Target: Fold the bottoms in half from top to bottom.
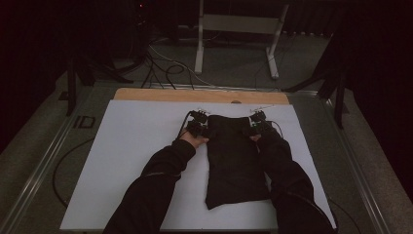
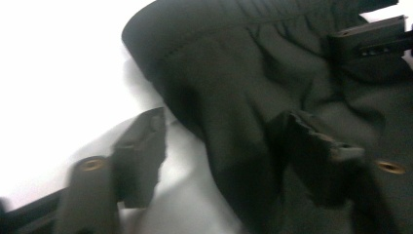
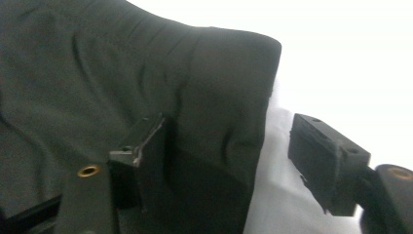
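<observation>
White board (image 1: 131,161) covers the tabletop, and a dark garment (image 1: 234,161) lies flat on it, its far edge between both grippers. Left gripper (image 1: 199,124) straddles the garment's far left corner, one jaw on the cloth, the other on the board, not clamped. Right gripper (image 1: 256,123) straddles the far right corner the same way, jaws apart, cloth between them.

Dark garment (image 2: 272,97) blurred, cut off by frame edges.
</observation>
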A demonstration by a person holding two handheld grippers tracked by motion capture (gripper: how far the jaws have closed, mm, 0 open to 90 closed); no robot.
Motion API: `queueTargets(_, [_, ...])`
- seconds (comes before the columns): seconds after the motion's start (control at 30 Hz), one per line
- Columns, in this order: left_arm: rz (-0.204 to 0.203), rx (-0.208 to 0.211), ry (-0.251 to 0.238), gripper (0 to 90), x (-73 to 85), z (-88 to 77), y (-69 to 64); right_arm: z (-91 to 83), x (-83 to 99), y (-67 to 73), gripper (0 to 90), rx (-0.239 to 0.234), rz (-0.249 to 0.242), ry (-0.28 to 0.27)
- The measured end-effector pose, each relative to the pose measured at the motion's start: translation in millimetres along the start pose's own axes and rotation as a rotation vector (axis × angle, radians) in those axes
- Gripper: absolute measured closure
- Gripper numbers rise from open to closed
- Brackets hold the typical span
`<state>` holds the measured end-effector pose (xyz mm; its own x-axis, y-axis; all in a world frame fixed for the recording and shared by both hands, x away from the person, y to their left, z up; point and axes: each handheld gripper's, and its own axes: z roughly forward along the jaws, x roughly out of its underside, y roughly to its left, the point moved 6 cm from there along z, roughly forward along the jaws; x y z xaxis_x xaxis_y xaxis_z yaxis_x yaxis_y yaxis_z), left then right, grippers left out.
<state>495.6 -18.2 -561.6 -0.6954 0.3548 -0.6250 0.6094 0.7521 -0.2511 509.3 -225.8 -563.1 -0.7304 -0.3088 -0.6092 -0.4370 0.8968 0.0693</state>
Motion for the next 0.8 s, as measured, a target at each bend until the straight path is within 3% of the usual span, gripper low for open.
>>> queueTargets(0.03, [0.003,0.002,-0.001,40.8,0.5,-0.4,0.6,-0.1,0.1,0.0,31.3,0.000,-0.004,0.005])
queueTargets(0.07, [0.008,0.008,-0.003,49.4,1.3,-0.5,0.7,-0.4,0.0,0.6,34.9,-0.005,-0.002,0.009])
queueTargets(0.1, [0.008,0.008,-0.003,51.6,1.3,-0.5,0.7,-0.4,0.0,0.6,34.9,-0.005,-0.002,0.009])
queueTargets(0.13, [0.025,0.002,-0.002,53.9,1.6,0.2,-0.8,-1.1,0.2,3.4,43.0,-0.016,-0.015,0.010])
queueTargets(0.2, [0.038,-0.002,0.001,56.9,1.6,0.6,-1.7,-1.3,-0.4,8.5,48.4,-0.023,-0.041,0.022])
queueTargets(0.23, [0.041,0.001,0.004,56.9,1.5,0.8,-2.4,-1.3,-0.4,8.5,48.4,-0.023,-0.041,0.022])
queueTargets(0.27, [0.034,0.029,0.011,63.9,1.9,1.3,-4.1,-1.4,-1.2,10.5,52.9,-0.020,-0.044,0.034])
queueTargets(0.4, [0.033,0.035,0.018,69.6,1.5,1.4,-6.2,-1.7,-1.7,13.5,60.3,-0.026,-0.046,0.038])
queueTargets(0.53, [0.034,0.052,0.015,79.8,1.6,0.9,-7.9,-1.9,-1.9,19.0,78.7,-0.064,-0.050,0.041])
queueTargets(0.8, [0.062,0.035,0.021,85.4,-0.8,-2.2,-10.4,-7.0,-3.0,19.5,84.0,-0.061,-0.037,0.026])
